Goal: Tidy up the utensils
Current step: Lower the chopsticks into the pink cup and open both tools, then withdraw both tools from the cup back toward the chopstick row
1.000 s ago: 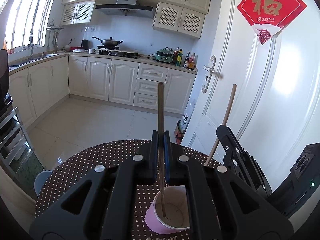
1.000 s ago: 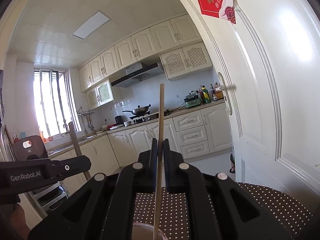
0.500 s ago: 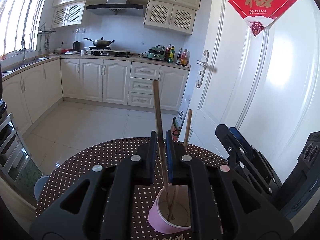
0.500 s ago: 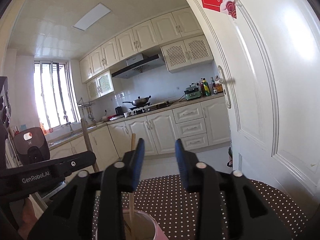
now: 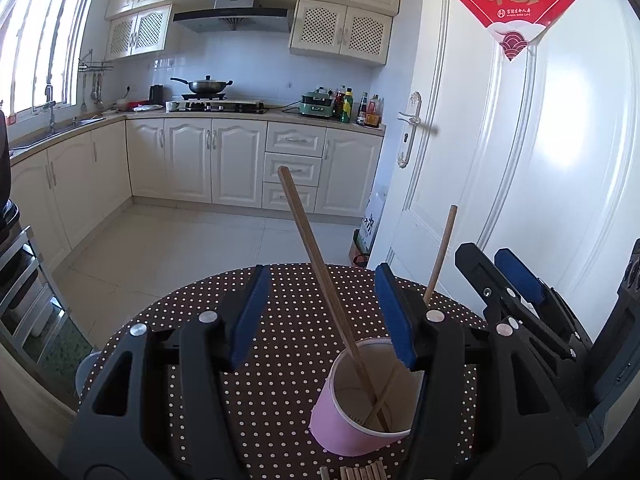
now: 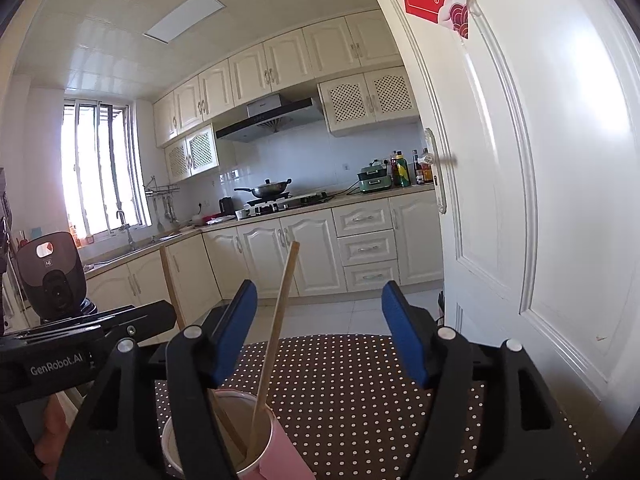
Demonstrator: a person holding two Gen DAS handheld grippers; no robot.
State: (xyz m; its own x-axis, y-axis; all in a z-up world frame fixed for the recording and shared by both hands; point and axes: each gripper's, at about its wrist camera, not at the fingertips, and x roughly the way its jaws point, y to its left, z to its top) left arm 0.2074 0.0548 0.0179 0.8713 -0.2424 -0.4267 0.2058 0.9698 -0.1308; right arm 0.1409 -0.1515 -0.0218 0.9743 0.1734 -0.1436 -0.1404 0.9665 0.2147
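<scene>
1. Between the blue pads of the left claw (image 5: 322,320) a dark wooden chopstick (image 5: 320,276) leans up and to the left; the jaws are opening and neither pad touches it.
2. Left claw: open, gripping nothing. Chopstick's lower end sits inside the pink paper cup (image 5: 360,408), just below and right of the claw's gap.
3. Second, paler chopstick (image 5: 440,256) leans right out of the same cup, behind the left claw's right finger; the two sticks cross low inside the cup.
4. Right claw (image 6: 320,332) also has jaws opening, pads well apart; the pale chopstick (image 6: 276,332) stands in the gap nearer the left pad, contact not clear, looks free. Open, gripping nothing.
5. Right wrist view: cup (image 6: 224,436) low and left, partly hidden behind the claw's left finger; the dark chopstick (image 6: 172,284) rises behind that finger.
6. Cup stands upright on the brown polka-dot tabletop (image 5: 280,360); more wooden stick ends (image 5: 360,473) lie at the bottom edge of the left view, just in front of the cup.
7. Right claw body shows at right edge of the left view (image 5: 516,300); left one at left edge of the right view (image 6: 80,344).
8. Beyond: white door (image 5: 520,180) with red paper decoration (image 5: 520,0), cream kitchen cabinets (image 5: 200,160), wok (image 5: 206,86) on the stove.
</scene>
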